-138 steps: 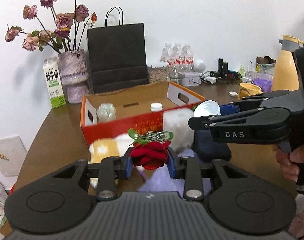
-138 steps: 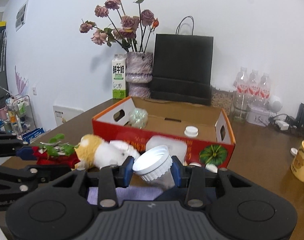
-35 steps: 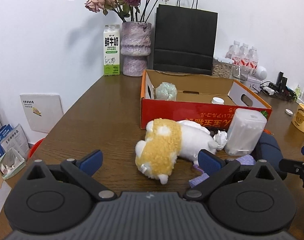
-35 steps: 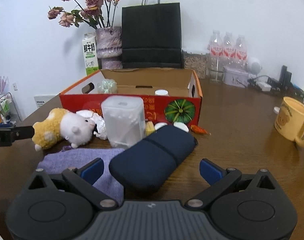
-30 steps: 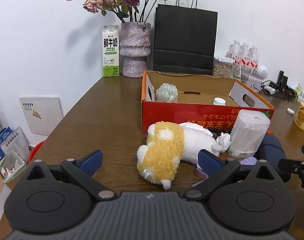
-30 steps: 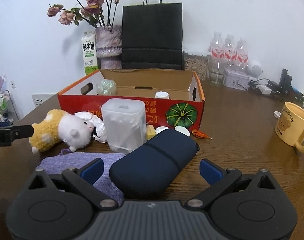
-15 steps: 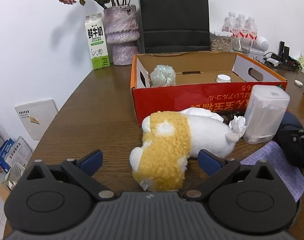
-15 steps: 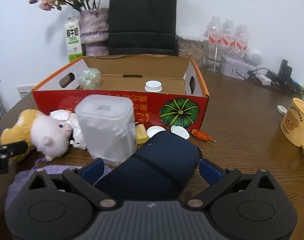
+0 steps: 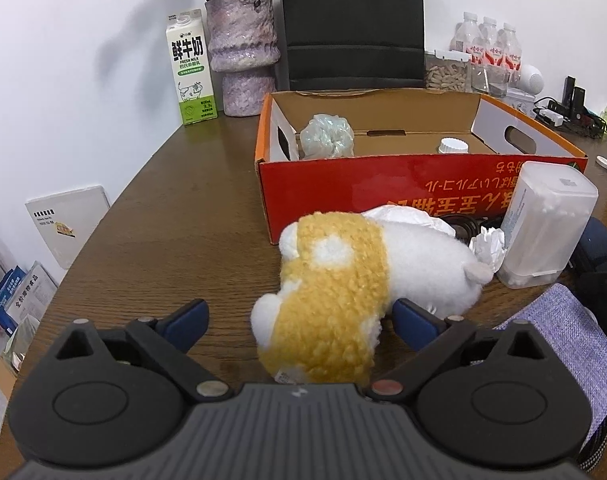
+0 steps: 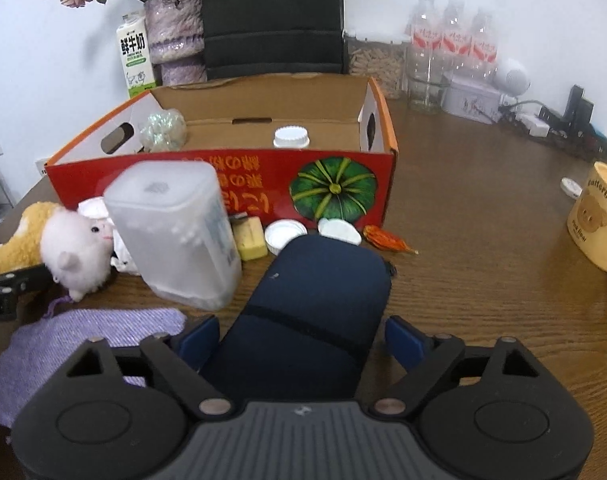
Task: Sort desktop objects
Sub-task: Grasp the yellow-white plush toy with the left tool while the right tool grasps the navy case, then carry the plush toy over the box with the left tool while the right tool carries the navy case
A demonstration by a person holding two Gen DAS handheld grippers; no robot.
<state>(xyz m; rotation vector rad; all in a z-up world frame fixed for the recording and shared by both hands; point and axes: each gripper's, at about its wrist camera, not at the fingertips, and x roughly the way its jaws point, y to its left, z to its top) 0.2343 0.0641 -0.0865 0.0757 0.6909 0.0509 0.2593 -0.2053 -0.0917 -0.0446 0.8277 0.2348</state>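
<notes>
A yellow and white plush toy lies on the brown table in front of the red cardboard box. My left gripper is open, its jaws on either side of the toy's yellow end. A dark blue pouch lies in front of the box. My right gripper is open, its jaws on either side of the pouch. A clear plastic container stands left of the pouch. A purple cloth lies at the lower left. The box holds a crumpled plastic ball and a white-capped bottle.
Bottle caps, a yellow block and a red chilli lie by the box front. A yellow mug stands at the right. A milk carton, vase, black bag and water bottles line the back wall.
Both grippers let go of the rose and white lid earlier. Over the last second both moved forward and down: the left now straddles the plush toy, the right straddles the blue pouch.
</notes>
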